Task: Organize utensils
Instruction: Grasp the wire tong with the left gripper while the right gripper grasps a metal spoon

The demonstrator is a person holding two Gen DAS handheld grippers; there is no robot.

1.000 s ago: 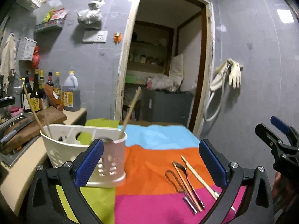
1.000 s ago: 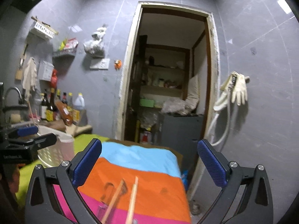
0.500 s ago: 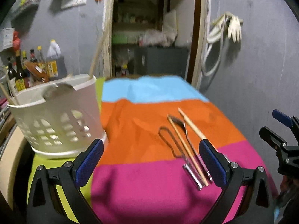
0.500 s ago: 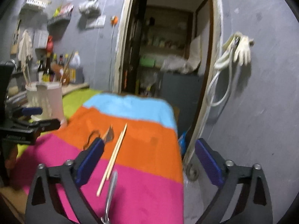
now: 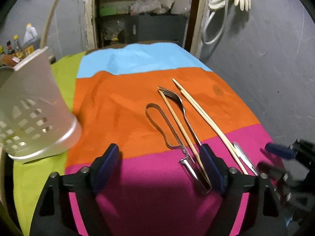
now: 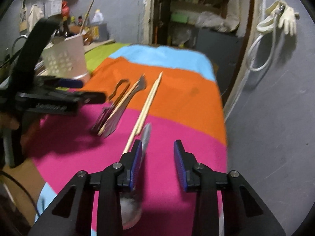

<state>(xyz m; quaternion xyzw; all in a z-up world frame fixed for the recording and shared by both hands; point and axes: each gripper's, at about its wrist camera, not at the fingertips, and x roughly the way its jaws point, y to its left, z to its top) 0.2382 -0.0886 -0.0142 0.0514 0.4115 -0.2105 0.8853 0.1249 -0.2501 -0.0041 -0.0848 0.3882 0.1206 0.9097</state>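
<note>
A spoon (image 6: 144,137), its long axis run 12 to 6, is seen beside the left finger of the nearer, half-open, empty right gripper (image 6: 157,164).

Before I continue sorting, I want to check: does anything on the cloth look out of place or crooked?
Nothing looks damaged or spilled. The fork, peeler and chopsticks lie loose on the cloth, outside the white holder.
</note>
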